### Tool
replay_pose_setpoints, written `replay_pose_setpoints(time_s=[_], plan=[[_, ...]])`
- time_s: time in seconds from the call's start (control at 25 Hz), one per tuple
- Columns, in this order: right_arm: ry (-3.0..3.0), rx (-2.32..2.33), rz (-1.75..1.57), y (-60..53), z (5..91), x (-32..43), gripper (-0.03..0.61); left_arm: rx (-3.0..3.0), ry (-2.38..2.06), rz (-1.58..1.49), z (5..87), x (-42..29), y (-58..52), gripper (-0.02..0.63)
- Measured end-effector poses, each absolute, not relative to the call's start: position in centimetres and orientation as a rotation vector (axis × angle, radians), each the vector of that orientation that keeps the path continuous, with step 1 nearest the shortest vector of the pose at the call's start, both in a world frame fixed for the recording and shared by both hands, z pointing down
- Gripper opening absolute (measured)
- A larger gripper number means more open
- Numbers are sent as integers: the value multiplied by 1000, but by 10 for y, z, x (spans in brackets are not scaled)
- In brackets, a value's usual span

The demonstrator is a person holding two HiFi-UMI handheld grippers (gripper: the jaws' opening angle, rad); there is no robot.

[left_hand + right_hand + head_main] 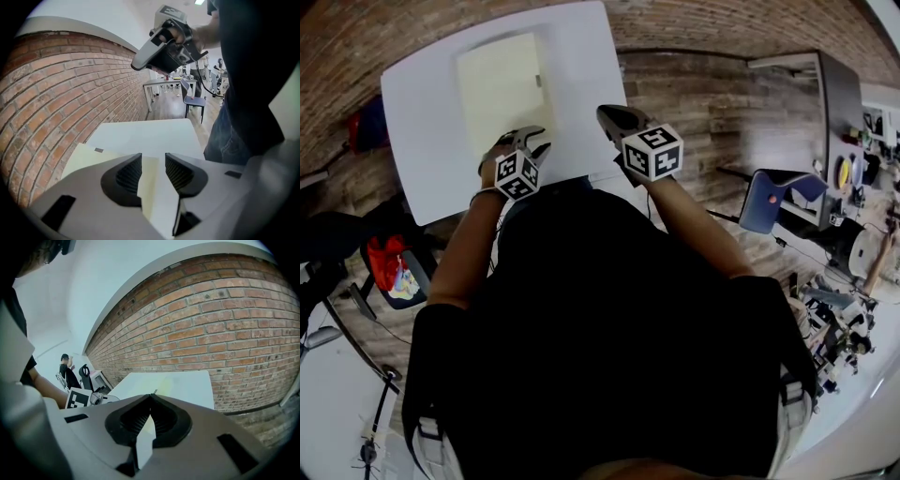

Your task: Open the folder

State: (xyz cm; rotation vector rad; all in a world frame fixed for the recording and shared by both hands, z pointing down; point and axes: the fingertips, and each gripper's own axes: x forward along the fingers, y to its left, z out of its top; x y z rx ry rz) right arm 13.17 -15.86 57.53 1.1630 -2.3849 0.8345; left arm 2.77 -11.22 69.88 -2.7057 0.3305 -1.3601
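From the head view, a white square table (422, 141) with a smooth top stood against a rough red brick wall (694, 23). The floor (703, 103) beside it was of dark wooden planks. A flat, pale yellow folder (500, 94), rectangular in shape, lay closed on the far half of the table. The left gripper (536, 141) was just at the folder's near edge, at its right corner. The right gripper (609, 117) was to the right of the folder, apart from it, over bare table. Each gripper carried a white cube with black square markers. A blue chair (773, 197) stood well to the right.

In the left gripper view, the two grey fingers with dark ribbed pads (129, 176) stood clearly apart. The right edge of the folder showed in the gap between them, lying flat on the table, and neither pad pressed on it. Most of the matte yellow sheet spread to the left of the fingers, toward the bricks. The right gripper hung higher up in this view, in the air.

In the right gripper view, the dark ribbed pads (161, 416) met at their tips, with nothing between them. The table stretched out beyond them to the brick wall, and the folder showed there only as a faint yellow patch, away from the fingers. The marker cube of the left gripper was at the left.
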Motion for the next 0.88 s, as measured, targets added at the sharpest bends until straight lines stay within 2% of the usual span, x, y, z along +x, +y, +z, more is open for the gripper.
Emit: replay_pose_setpoints(time_s=[0.88], plan=[[-2375,1156,869,-145,579,145,28,-2416,381,-1464,733,29,-120,183]])
